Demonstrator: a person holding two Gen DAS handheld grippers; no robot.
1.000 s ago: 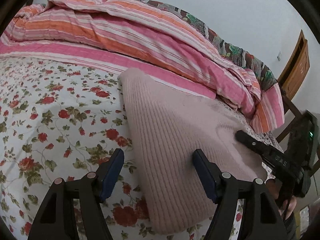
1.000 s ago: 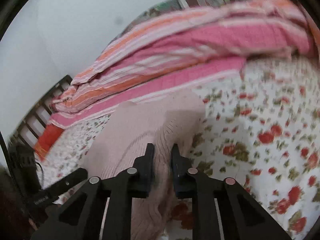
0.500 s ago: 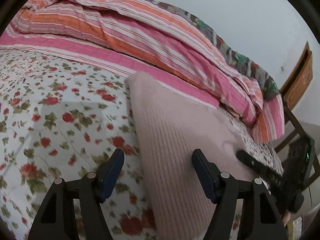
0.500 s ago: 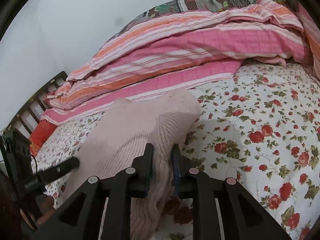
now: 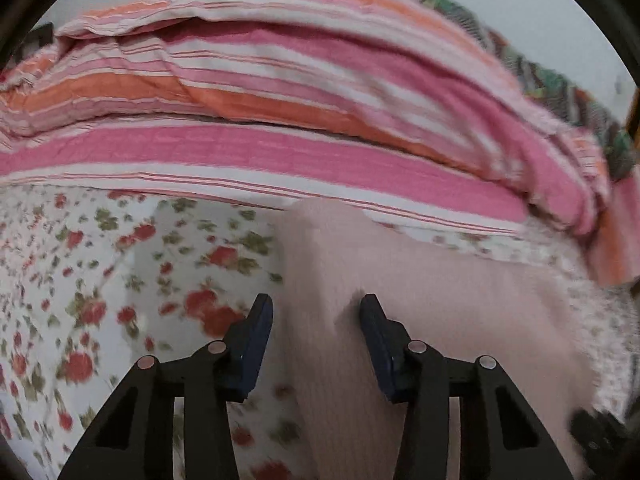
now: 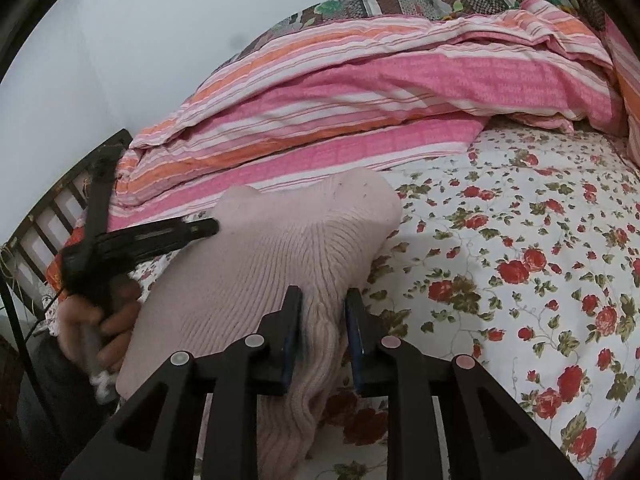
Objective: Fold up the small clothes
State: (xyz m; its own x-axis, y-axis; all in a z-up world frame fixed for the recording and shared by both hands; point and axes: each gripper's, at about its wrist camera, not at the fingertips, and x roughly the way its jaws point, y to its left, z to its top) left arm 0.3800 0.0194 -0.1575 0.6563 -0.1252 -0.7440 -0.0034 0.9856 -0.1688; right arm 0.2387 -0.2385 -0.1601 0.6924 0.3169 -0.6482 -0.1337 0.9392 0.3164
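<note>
A pale pink ribbed knit garment (image 5: 420, 280) lies folded on the floral bedsheet (image 5: 120, 280). My left gripper (image 5: 316, 336) straddles the garment's left edge near its far corner. Its jaws are closing, with a ridge of knit between them and a gap still showing at the left pad (image 5: 260, 332). In the right wrist view the same garment (image 6: 280, 248) runs away from me. My right gripper (image 6: 322, 320) is shut on a bunched fold at its near right edge.
A pink, orange and white striped quilt (image 6: 360, 92) is heaped along the back of the bed, against a pale wall. A dark slatted bed frame (image 6: 48, 216) stands at the left. A person's hand (image 6: 100, 320) holds the other tool beside the garment.
The left gripper has slid along the garment towards its far corner and its jaws have narrowed around the edge. The right gripper has stayed put, still on the fold.
</note>
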